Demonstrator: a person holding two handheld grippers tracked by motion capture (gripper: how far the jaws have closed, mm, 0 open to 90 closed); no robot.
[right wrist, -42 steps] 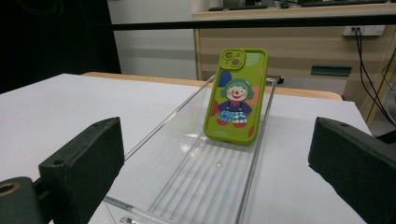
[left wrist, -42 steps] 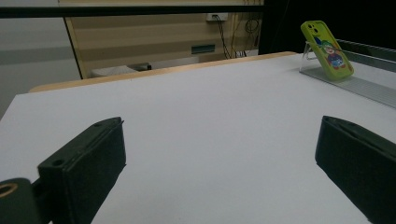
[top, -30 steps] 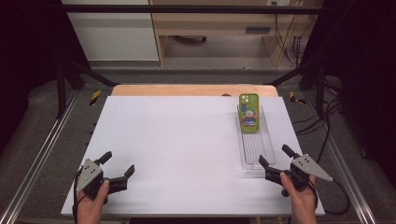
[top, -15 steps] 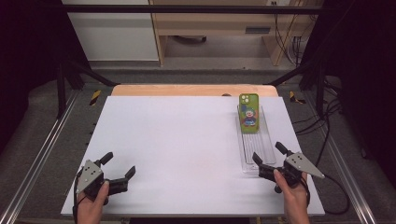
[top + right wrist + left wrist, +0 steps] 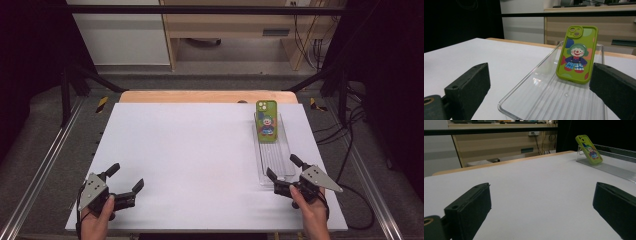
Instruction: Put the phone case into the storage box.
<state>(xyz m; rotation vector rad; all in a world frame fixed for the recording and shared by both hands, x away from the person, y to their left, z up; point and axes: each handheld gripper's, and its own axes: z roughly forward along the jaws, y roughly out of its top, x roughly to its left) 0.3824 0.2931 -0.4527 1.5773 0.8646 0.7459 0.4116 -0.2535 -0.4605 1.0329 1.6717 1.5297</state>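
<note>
A green phone with a clown picture on its case leans upright at the far end of a long clear plastic tray on the right side of the white table. My right gripper is open at the tray's near end, its jaws straddling the tray corner. From that gripper the phone stands ahead on the ribbed tray. My left gripper is open and empty near the table's front left. Its view has the phone far off to the right.
A wooden strip edges the table's far side. Metal rails run along both sides, with cables at the right. A cabinet and a wooden bench stand behind the table.
My right gripper has shifted left and slightly forward to the tray's near end. The left gripper has barely moved.
</note>
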